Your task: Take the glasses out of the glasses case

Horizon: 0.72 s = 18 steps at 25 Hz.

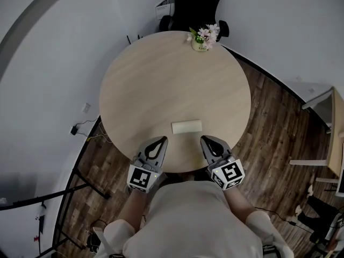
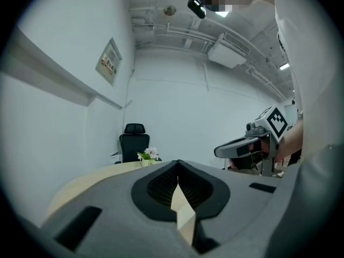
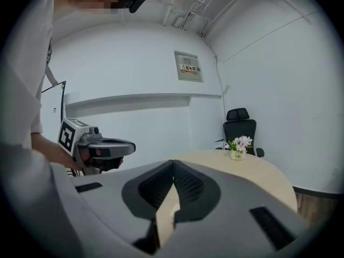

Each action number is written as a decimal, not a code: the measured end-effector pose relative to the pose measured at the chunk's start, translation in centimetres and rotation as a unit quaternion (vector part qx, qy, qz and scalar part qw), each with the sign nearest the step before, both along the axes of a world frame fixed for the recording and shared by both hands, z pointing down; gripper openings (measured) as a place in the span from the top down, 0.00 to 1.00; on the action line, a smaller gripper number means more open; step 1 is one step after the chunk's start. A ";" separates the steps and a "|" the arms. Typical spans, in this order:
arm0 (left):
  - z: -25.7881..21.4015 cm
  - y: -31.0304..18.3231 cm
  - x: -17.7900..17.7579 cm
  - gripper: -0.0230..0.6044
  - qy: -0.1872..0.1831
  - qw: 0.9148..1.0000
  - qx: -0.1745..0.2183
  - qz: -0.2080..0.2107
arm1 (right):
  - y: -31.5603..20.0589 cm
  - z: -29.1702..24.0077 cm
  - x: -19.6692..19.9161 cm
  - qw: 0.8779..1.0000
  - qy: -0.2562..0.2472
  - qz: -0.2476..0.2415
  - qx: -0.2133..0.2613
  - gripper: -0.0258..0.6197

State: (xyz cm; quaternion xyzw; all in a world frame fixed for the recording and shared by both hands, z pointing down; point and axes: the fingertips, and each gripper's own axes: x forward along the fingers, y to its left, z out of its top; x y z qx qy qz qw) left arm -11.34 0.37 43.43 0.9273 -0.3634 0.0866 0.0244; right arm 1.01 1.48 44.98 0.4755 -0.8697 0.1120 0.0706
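At the left, we hold the left hand-held gripper (image 1: 162, 139) over the near edge of the round counter (image 1: 134, 85). Its two jaws are pressed together at the tips with nothing between them; its own view shows only a sliver of pale counter through the gap lower down. We judge it waits there as the steadying side, since the case will need pinning down while the lid is lifted.

Between the two tools, just beyond their tips and touching neither, lies the glasses case (image 1: 186, 126). It is pale and oblong, lying flat with its long side across us, close to the counter's near edge. It looks closed, so the glasses are out of sight, presumably inside. Lying square to us like that, each short end is within easy reach of one tool.

At the right, the right hand-held gripper (image 1: 205, 138) mirrors the left: its jaws are closed tight on nothing and its nose is aimed toward the case's right end. Both tools angle slightly inward, which reads to us as an approach from both sides, not yet a grasp. We would have to spread the jaws before either could take hold.

A pot of flowers (image 1: 203, 38) stands by the counter's far edge, with a black chair (image 1: 196, 4) behind it, both well apart from the work.
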 end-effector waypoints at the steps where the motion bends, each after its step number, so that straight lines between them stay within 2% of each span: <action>1: 0.2 0.0 0.4 0.95 -0.002 1.000 -0.002 0.001 | -0.2 0.2 0.3 1.000 -0.002 -0.002 -0.002 0.94; 7: 2.1 -1.1 2.5 0.95 -0.044 0.999 -0.011 -0.025 | -1.4 1.3 2.1 0.999 0.013 -0.031 -0.004 0.94; 10: 3.6 -1.5 4.1 0.95 -0.098 0.995 0.004 -0.015 | -1.5 2.1 3.0 0.999 0.006 -0.049 -0.017 0.94; 12: 4.8 -1.5 5.0 0.95 -0.148 0.989 0.011 -0.007 | -1.3 2.8 3.7 0.998 -0.002 -0.060 -0.029 0.94; 15: 6.3 -1.7 6.2 0.95 -0.239 0.970 0.039 0.015 | -1.0 3.8 4.6 0.997 -0.004 -0.070 -0.041 0.94; 18: 7.8 -1.9 6.8 0.95 -0.339 0.937 0.072 0.036 | -0.9 4.2 5.1 0.996 -0.008 -0.073 -0.047 0.94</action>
